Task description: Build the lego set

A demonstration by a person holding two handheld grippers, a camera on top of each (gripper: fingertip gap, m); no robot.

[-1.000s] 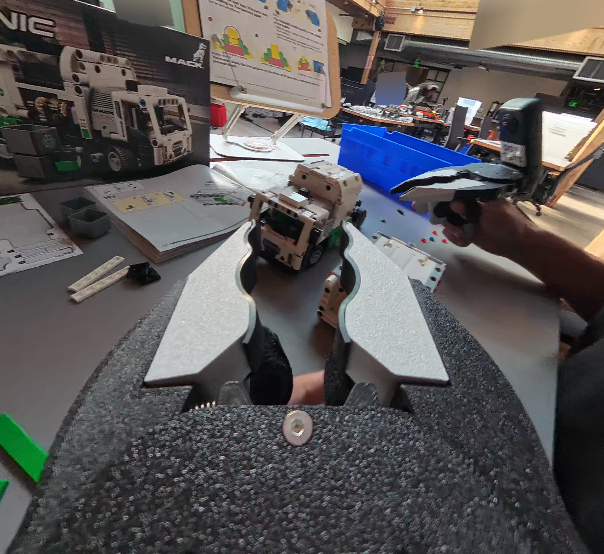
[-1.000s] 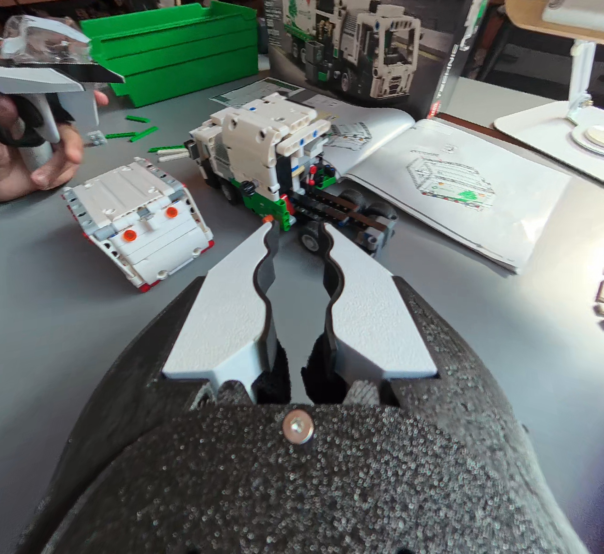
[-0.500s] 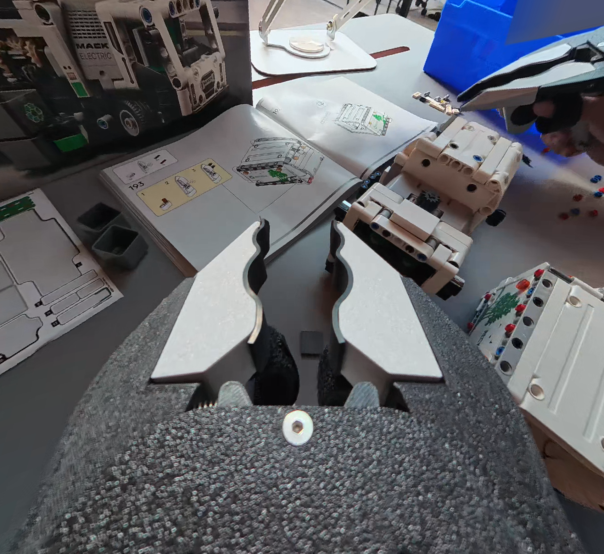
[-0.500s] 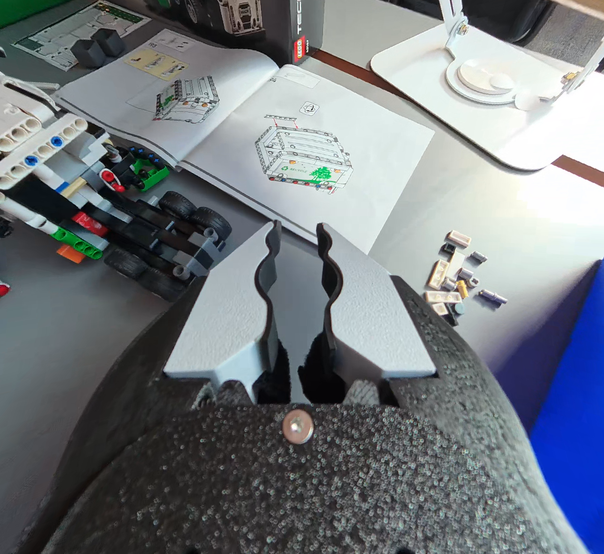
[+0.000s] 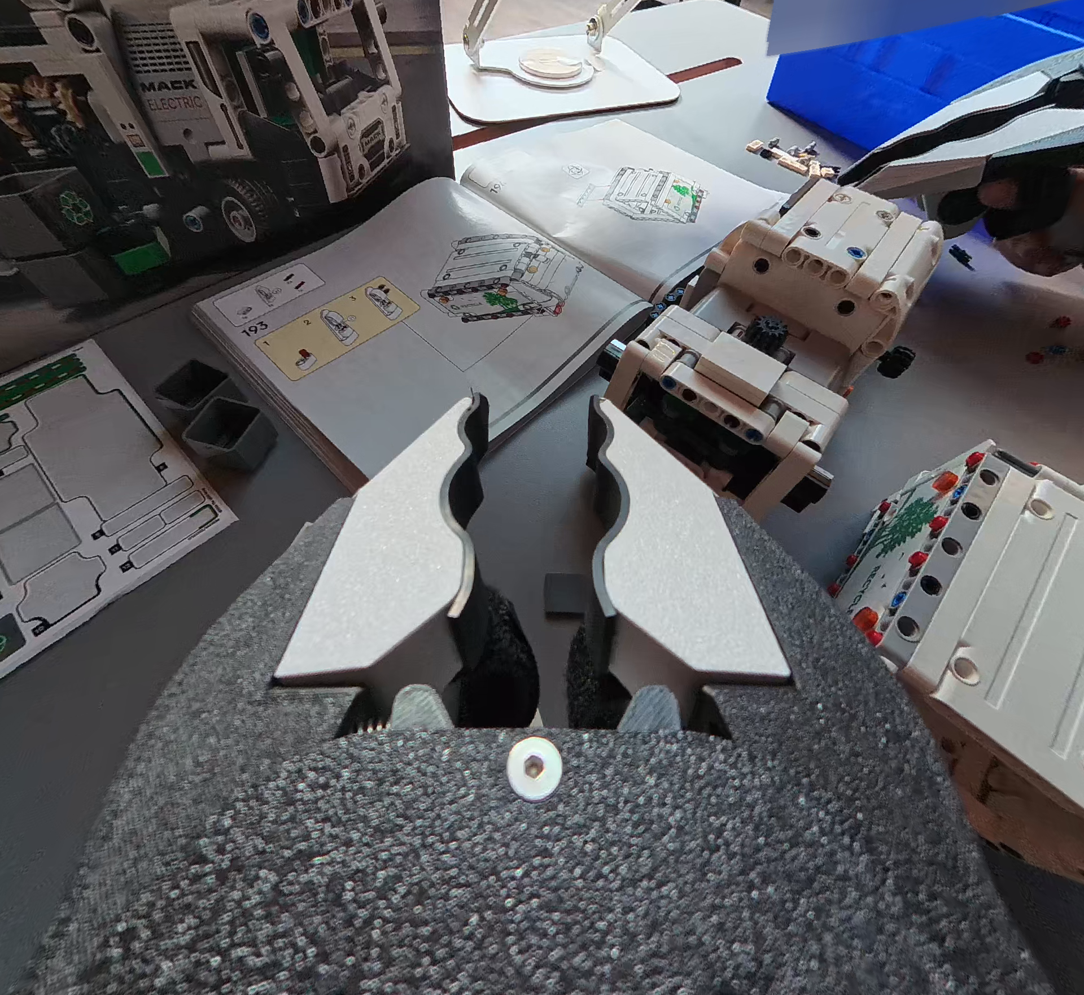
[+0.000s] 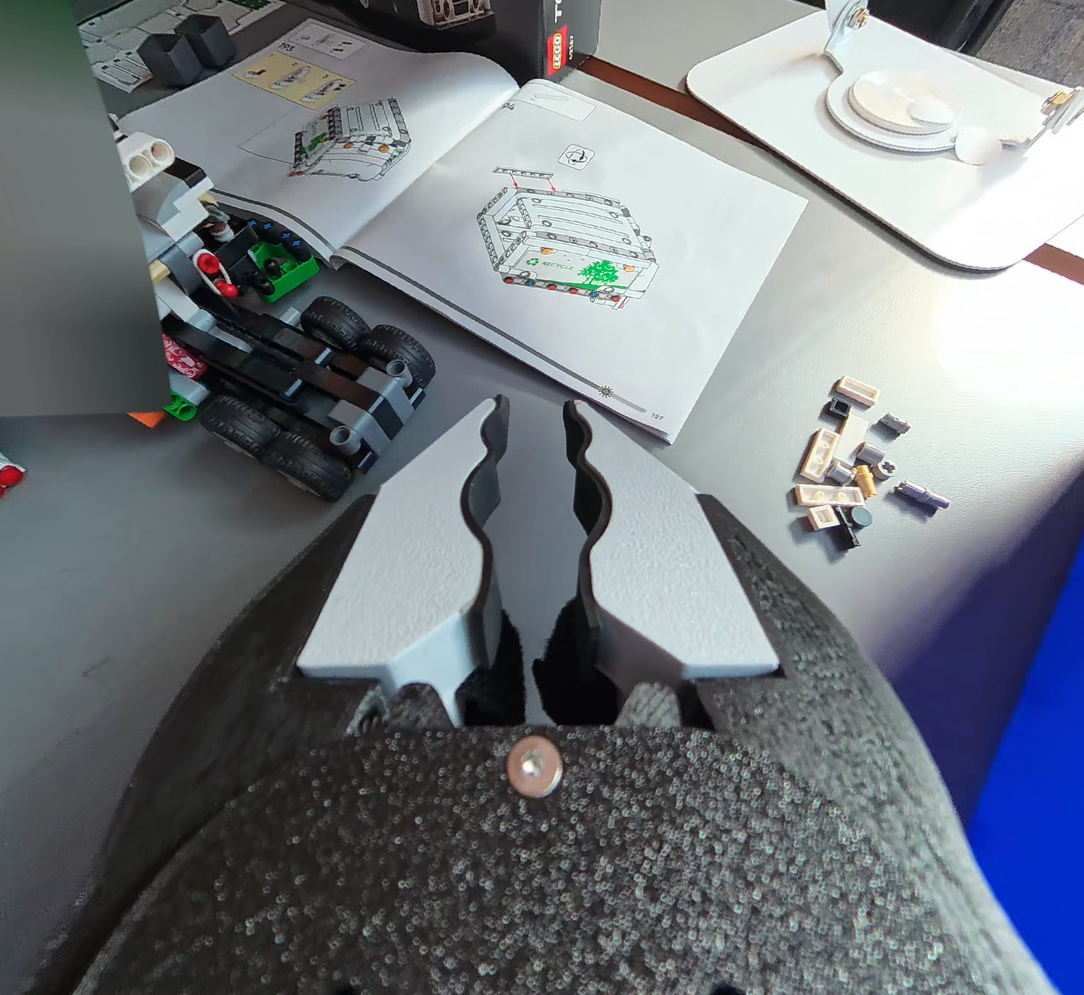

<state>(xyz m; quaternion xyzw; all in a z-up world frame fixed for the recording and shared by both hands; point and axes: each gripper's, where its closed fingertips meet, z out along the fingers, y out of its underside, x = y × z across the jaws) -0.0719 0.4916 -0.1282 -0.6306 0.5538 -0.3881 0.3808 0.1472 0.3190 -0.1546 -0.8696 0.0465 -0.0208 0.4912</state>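
Both grippers have swung since a moment ago: the left gripper (image 5: 537, 409) now looks down at the open booklet (image 5: 410, 310) instead of straight at the truck (image 5: 762, 356), which sits at the right of its frame, and the right gripper (image 6: 531, 409) has turned from the truck toward the little pile of loose pieces (image 6: 850, 462) at the right. Each claw is spread a bit and holds nothing. Much looks built, the truck and the white box body (image 5: 997, 585) at lower right, but they are apart, and two small grey bins (image 5: 217, 415) at left look empty.
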